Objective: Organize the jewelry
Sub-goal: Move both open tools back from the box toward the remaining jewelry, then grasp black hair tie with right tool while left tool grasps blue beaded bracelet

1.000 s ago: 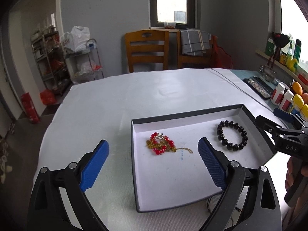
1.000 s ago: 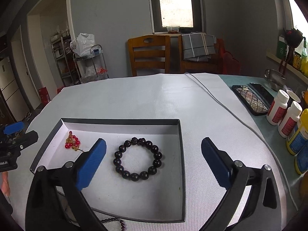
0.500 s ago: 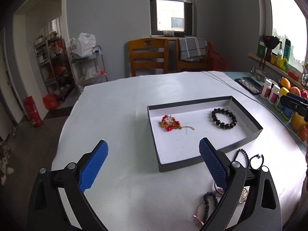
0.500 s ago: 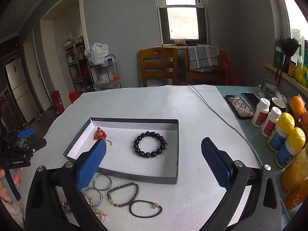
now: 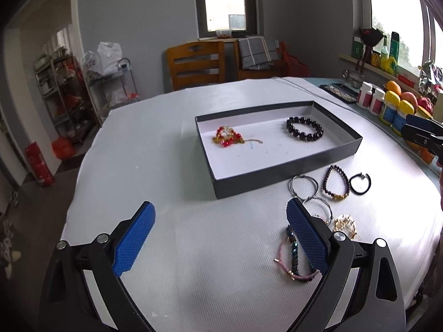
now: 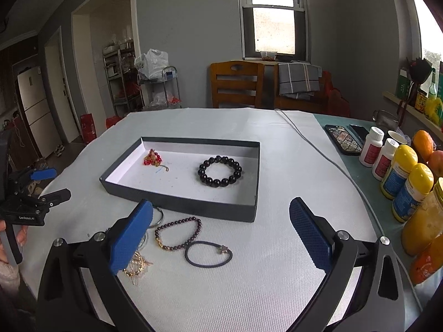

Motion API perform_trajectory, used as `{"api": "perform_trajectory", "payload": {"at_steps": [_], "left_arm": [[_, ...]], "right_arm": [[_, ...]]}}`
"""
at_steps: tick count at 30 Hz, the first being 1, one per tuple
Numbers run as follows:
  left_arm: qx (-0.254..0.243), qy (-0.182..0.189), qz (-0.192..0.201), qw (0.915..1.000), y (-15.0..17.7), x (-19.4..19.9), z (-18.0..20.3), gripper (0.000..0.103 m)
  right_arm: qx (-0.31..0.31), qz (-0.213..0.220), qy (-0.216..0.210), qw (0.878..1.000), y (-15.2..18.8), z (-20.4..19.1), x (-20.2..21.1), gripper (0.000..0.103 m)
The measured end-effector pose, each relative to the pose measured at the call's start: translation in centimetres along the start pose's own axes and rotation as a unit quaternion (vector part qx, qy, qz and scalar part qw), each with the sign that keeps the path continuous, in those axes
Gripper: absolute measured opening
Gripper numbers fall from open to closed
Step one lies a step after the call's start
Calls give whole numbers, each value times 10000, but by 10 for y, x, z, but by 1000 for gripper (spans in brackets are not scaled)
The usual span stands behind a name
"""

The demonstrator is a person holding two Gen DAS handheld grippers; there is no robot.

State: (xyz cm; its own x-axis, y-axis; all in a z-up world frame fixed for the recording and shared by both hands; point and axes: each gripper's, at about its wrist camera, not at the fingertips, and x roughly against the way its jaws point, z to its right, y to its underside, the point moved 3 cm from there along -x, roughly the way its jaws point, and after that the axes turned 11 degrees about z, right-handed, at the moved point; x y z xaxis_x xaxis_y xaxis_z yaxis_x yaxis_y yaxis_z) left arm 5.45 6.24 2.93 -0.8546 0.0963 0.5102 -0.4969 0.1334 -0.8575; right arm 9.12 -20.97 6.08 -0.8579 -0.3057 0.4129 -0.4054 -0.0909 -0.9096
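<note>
A shallow dark tray (image 5: 285, 181) (image 6: 180, 204) sits mid-table. It holds a red-and-gold piece (image 5: 227, 137) (image 6: 153, 158) and a black bead bracelet (image 5: 304, 129) (image 6: 220, 171). In front of the tray lie loose pieces: silver rings (image 5: 304, 186), a dark bead bracelet (image 5: 335, 182) (image 6: 178, 233), a black band (image 5: 360, 183) (image 6: 208, 254), a gold piece (image 5: 344, 225) (image 6: 135, 267) and a pink-and-blue bracelet (image 5: 293, 260). My left gripper (image 5: 220, 238) is open and empty, above the table short of the tray. My right gripper (image 6: 221, 235) is open and empty over the loose pieces.
Bottles (image 6: 398, 171) and fruit (image 6: 423, 141) stand along the right edge, with a phone (image 6: 343, 139) and a cable (image 6: 318, 149) behind. Wooden chairs (image 6: 235, 85) stand at the far side. A white cloth (image 5: 166, 166) covers the table.
Both grippers have pulled back and risen away from the tray. The loose jewelry in front of the tray has come into view. Both stay open.
</note>
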Motion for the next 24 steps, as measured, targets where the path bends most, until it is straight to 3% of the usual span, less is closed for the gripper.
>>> {"api": "perform_trajectory", "payload": {"at_steps": [12,22,24], "left_arm": [[-57,700,-494,9963,44,-11,33,97],[-476,1242,-461,9900,54,-5,73,94],[-564,1244,-435,9897,55,-5,78,94]], "right_arm": [[32,-457,33,9989,40,3,-23,97],[229,-767,-40,9968,61,-1,-31,97],[334,-866,38,9957,65,-2,-36,89]]}}
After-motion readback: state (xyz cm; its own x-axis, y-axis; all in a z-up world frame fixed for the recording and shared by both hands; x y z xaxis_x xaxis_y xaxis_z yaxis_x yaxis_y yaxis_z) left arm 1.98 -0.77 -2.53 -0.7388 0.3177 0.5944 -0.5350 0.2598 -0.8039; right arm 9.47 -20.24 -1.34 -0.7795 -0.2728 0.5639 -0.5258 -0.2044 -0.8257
